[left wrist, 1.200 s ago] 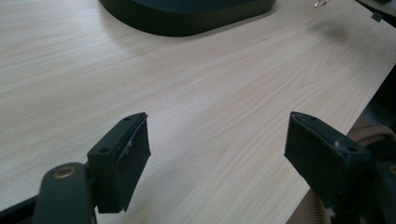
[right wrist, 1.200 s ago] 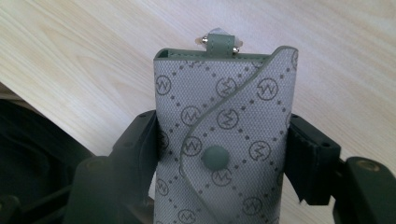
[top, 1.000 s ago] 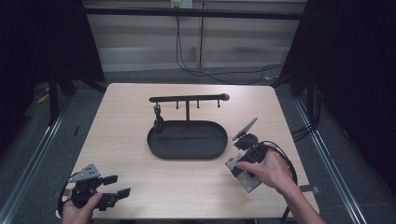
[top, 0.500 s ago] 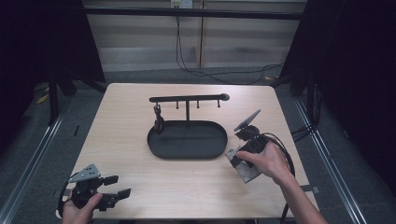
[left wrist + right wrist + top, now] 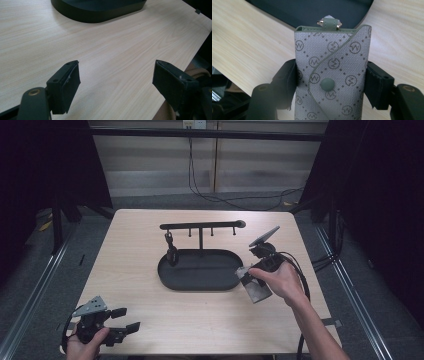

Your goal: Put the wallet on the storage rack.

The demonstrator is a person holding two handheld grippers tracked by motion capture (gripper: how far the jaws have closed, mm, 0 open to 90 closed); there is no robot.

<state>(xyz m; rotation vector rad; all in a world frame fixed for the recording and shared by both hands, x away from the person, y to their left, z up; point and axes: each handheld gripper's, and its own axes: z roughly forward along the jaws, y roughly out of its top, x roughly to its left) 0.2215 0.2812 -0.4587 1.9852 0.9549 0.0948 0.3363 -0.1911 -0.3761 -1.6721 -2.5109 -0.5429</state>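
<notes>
Right gripper pinching a patterned key pouch at the tray's right end

In the high view the pouch sits right of centre, just beside the tray's rim, above the table. It looks light and soft — fabric sides that likely give under pressure — so a hold across the mid-body, near the snap button, seems safest; the small top loop looks fiddly. The left gripper rests at lower left — jaws spread, nothing between them.
</notes>
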